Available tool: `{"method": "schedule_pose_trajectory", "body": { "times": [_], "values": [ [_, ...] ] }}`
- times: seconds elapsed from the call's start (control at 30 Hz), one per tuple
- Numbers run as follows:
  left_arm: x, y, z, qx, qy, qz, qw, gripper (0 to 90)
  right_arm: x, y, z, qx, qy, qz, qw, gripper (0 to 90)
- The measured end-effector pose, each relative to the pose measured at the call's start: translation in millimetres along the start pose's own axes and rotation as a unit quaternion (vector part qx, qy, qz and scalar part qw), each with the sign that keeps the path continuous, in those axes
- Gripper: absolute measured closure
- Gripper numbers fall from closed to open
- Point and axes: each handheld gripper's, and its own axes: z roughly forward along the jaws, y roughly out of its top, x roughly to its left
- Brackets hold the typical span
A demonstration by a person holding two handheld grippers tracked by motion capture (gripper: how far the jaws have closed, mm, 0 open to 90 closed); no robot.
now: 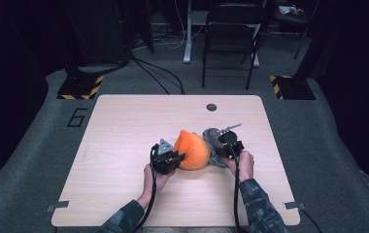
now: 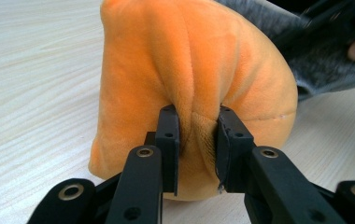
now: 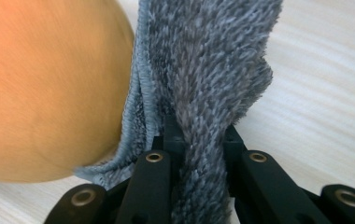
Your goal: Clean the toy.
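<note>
Two grips: left hand-held gripper (image 2: 196,140) pinching orange plush (image 2: 189,70), right hand-held gripper (image 3: 199,140) clamping grey cloth (image 3: 208,60)

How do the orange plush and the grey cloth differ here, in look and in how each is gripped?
The orange plush is smooth and bulging; the grey cloth is shaggy, thin and folded. The left gripper pinches a fold of the plush; the right gripper clamps the cloth. Both are soft and touch each other.

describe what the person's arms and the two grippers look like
Both sleeves are a dark camouflage pattern. The left gripper is black with a grey three-cornered plate on top; the right gripper is black too. A black cable trails from each. Their jaws are flat black links with brass-coloured rivets.
</note>
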Motion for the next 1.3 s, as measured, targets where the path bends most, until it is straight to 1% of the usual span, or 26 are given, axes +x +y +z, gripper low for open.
{"method": "schedule_pose_trajectory", "body": {
  "times": [0.07,0.1,0.13,0.2,0.23,0.27,0.33,0.37,0.4,0.57,0.6,0.63,0.67,0.7,0.73,0.8,0.83,0.9,1.0,1.1,1.13,1.17,1.2,1.23,1.27,1.3],
  "values": [
    [-0.7,-0.3,0.4,-0.003,0.003,-0.001,1.0,73.5,0.6,3.5,-10.1,-0.022,-0.006,-0.001,0.9997,79.3],
    [-1.0,-0.4,0.5,-0.004,0.004,-0.001,1.0,73.4,1.8,6.8,-18.2,-0.036,0.003,0.002,0.9994,79.3],
    [-1.3,-0.4,0.5,-0.004,0.005,-0.001,1.0,73.4,5.4,11.1,-29.5,-0.057,0.006,0.003,0.9984,79.3],
    [-1.5,-0.4,0.4,-0.004,0.005,-0.001,1.0,73.1,13.3,16.3,-42.7,-0.082,0.023,-0.006,0.9964,79.3],
    [-1.6,-0.4,0.3,-0.003,0.006,-0.001,1.0,73.0,20.4,18.5,-47.1,-0.089,0.029,-0.015,0.9955,79.3],
    [-1.7,-0.4,0.5,-0.004,0.006,-0.002,1.0,72.7,28.0,19.8,-48.2,-0.088,0.033,-0.026,0.9953,79.3],
    [-1.8,-0.3,0.1,-0.002,0.007,-0.001,1.0,71.8,41.3,20.1,-40.7,-0.073,0.038,-0.048,0.9954,79.4],
    [-1.7,-0.2,0.1,-0.001,0.006,-0.001,1.0,70.1,46.9,18.9,-34.2,-0.066,0.026,-0.06,0.9957,79.4],
    [-1.6,0.0,-0.1,0.0,0.007,0.0,1.0,67.9,48.7,17.8,-29.6,-0.064,0.016,-0.066,0.9956,79.5],
    [-1.2,8.7,-7.1,-0.006,0.012,0.019,0.9997,45.0,44.6,15.2,-25.3,-0.062,0.017,-0.061,0.9961,79.6],
    [-0.3,10.3,-8.3,-0.006,0.017,0.025,0.9995,41.0,44.0,15.2,-24.7,-0.063,0.016,-0.064,0.9959,79.6],
    [1.9,11.2,-8.3,-0.001,0.015,0.033,0.9993,38.5,43.8,15.1,-24.6,-0.062,0.016,-0.062,0.996,79.6],
    [4.2,10.9,-6.9,0.006,0.002,0.032,0.9995,38.2,42.5,15.2,-24.5,-0.061,0.016,-0.067,0.9957,79.6],
    [5.8,9.5,-4.1,0.016,-0.005,0.031,0.9994,40.0,42.2,15.1,-24.5,-0.06,0.015,-0.068,0.9958,79.6],
    [6.6,7.8,-1.7,0.02,-0.009,0.031,0.9993,45.3,41.7,15.2,-24.5,-0.06,0.013,-0.069,0.9957,79.6],
    [5.6,3.8,1.4,0.022,-0.011,0.028,0.9993,56.9,42.1,15.0,-24.4,-0.058,0.018,-0.06,0.9963,79.6],
    [4.6,3.7,1.6,0.02,-0.007,0.031,0.9993,62.3,41.0,15.7,-24.0,-0.061,0.019,-0.065,0.9958,79.5],
    [0.6,4.2,0.8,0.021,0.003,0.037,0.9991,68.6,39.9,16.8,-25.3,-0.064,0.017,-0.068,0.9955,79.5],
    [-3.3,3.7,0.7,0.019,0.014,0.033,0.9992,71.0,39.4,19.8,-34.9,-0.077,0.025,-0.055,0.9952,79.4],
    [-6.5,3.5,0.7,0.018,0.02,0.031,0.9992,71.1,46.7,23.6,-48.1,-0.108,0.039,-0.059,0.9917,79.4],
    [-7.6,3.6,0.4,0.019,0.022,0.035,0.999,71.0,53.3,25.0,-52.6,-0.118,0.054,-0.064,0.9895,79.4],
    [-9.2,3.4,0.5,0.018,0.024,0.037,0.9989,71.1,58.4,26.1,-54.1,-0.12,0.061,-0.07,0.9884,79.3],
    [-10.4,3.4,0.7,0.019,0.026,0.042,0.9986,71.2,65.0,26.5,-55.1,-0.123,0.065,-0.083,0.9867,79.4],
    [-11.1,3.0,0.9,0.019,0.027,0.041,0.9986,71.3,72.5,26.9,-53.8,-0.122,0.066,-0.092,0.986,79.3],
    [-10.1,2.2,0.8,0.022,0.026,0.041,0.9986,71.3,78.6,27.0,-50.7,-0.112,0.063,-0.106,0.986,79.3],
    [-9.0,1.3,1.8,0.02,0.025,0.038,0.9988,71.5,83.1,26.2,-45.8,-0.109,0.051,-0.118,0.9858,79.3]
  ]
}}
